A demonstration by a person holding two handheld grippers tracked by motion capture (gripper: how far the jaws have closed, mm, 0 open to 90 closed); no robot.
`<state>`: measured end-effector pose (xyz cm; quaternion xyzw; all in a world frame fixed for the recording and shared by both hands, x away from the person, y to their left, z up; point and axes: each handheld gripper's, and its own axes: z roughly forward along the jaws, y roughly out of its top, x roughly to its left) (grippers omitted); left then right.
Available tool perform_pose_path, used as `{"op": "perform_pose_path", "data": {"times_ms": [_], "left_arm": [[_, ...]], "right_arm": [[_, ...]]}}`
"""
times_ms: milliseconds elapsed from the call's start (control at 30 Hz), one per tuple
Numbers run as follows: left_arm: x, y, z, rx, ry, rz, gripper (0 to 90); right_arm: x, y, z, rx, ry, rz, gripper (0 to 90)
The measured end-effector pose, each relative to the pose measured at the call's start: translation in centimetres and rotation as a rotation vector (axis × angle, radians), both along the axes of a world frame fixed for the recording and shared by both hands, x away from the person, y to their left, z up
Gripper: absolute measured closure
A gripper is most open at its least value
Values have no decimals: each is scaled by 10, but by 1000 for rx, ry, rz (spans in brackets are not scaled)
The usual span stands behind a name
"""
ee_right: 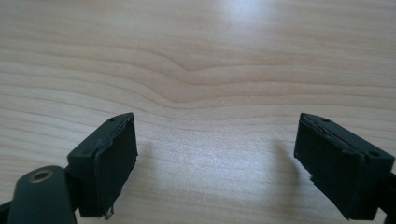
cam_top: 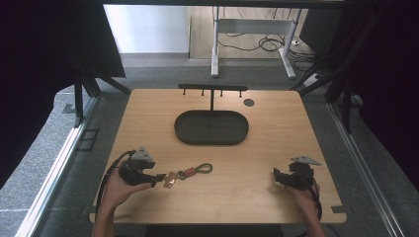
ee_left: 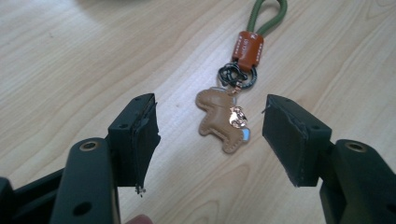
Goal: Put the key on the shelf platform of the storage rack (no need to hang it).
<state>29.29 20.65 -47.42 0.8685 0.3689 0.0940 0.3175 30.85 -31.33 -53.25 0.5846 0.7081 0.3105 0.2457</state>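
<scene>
A keychain (cam_top: 190, 172) lies flat on the wooden table (cam_top: 237, 192): a green cord loop (ee_left: 268, 14), a brown leather tab (ee_left: 247, 45), a dark ring and a tan leather animal charm (ee_left: 219, 119). My left gripper (cam_top: 159, 178) rests at the table's left front, open, its jaws spread wide with the charm just ahead of the gap between them; the pads touch nothing. My left gripper (ee_left: 210, 135) frames the charm in its own view. At the right front my right gripper (cam_top: 275, 175) is also open, and my right gripper (ee_right: 217, 158) has bare wood between its jaws.
A dark oval tray (cam_top: 211, 127) sits at the table's middle back, with a black T-shaped hanger rack (cam_top: 212, 90) standing behind it. A small dark round disc (cam_top: 249, 102) lies right of the rack. Black frame struts flank the table on both sides.
</scene>
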Motion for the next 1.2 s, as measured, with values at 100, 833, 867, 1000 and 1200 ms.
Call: {"op": "perform_pose_path", "data": {"times_ms": [100, 833, 867, 1000, 1200], "left_arm": [[-1, 0, -2, 4, -2, -5, 363], [-10, -8, 1, -1, -28, 6, 364], [-11, -7, 1, -1, -30, 5, 365], [-12, -4, 5, 7, -35, -11, 365], [-7, 1, 9, -5, -33, -11, 366]], "right_arm": [[-7, -10, 8, 69, -59, 19, 178], [-9, -13, 6, 79, -71, 114, 222], [-9, -12, 7, 78, -72, 115, 222], [-11, -11, 9, 72, -79, 121, 230], [-11, -12, 8, 77, -73, 133, 248]]}}
